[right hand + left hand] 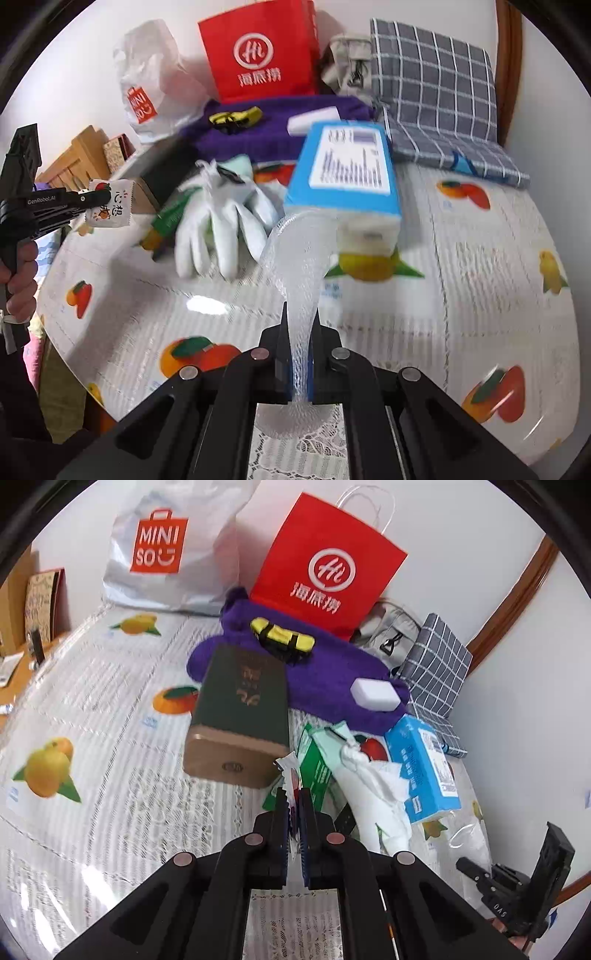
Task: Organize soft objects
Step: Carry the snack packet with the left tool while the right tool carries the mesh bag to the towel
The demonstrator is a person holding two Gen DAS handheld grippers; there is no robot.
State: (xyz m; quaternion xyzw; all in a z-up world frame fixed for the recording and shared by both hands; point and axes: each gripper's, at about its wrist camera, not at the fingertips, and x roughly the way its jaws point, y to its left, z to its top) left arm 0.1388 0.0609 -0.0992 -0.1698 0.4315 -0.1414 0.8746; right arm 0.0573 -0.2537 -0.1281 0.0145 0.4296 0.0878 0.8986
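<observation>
A plain white wall (461, 554) rises behind a table under a glossy fruit-printed lace-pattern tablecloth (110, 709). A curved brown wooden frame (517, 602) runs along the right; light wooden furniture (79, 155) stands left.

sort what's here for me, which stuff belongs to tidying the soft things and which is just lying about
In the job:
- small white packet, shut in the left gripper
- clear plastic bag, shut in the right gripper
- white gloves
- blue tissue pack
- purple towel
- white sponge

Lying about:
- red paper bag
- green box
</observation>
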